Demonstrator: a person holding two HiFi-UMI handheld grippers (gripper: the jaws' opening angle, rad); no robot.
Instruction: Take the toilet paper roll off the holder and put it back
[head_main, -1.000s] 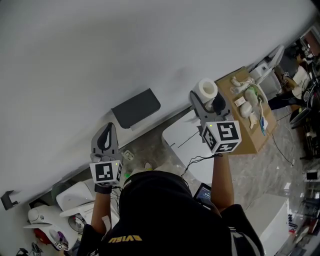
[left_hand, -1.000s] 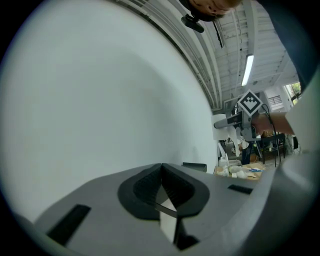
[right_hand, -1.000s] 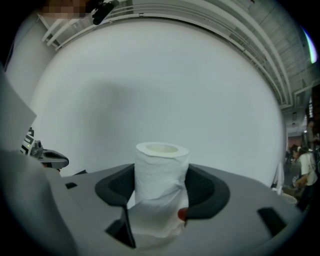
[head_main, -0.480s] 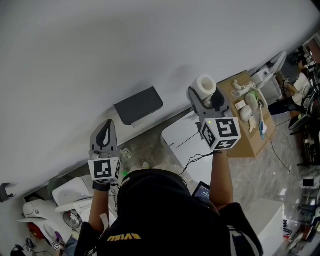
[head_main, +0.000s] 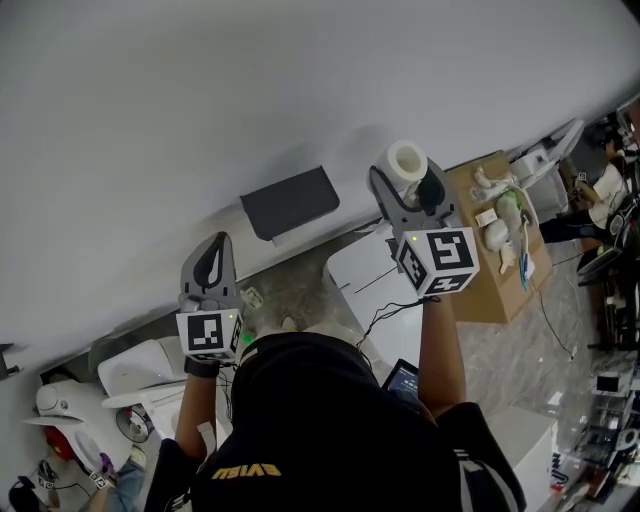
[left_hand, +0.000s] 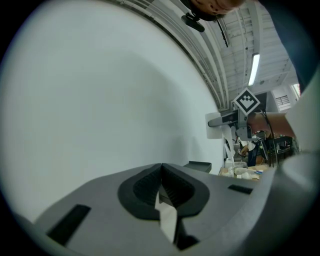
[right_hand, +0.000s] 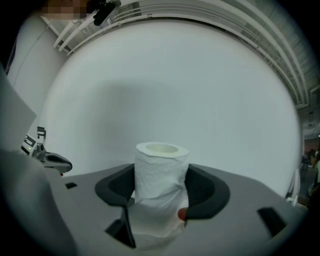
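Roll (head_main: 406, 160) upright, grasped in right gripper (head_main: 408, 182) before the wall (head_main: 300, 80).
Both arms reach out level. Left gripper (head_main: 210, 268) is clenched on nothing. Head view shows a dark shelf (head_main: 290, 202) between them, which the right gripper view misses.
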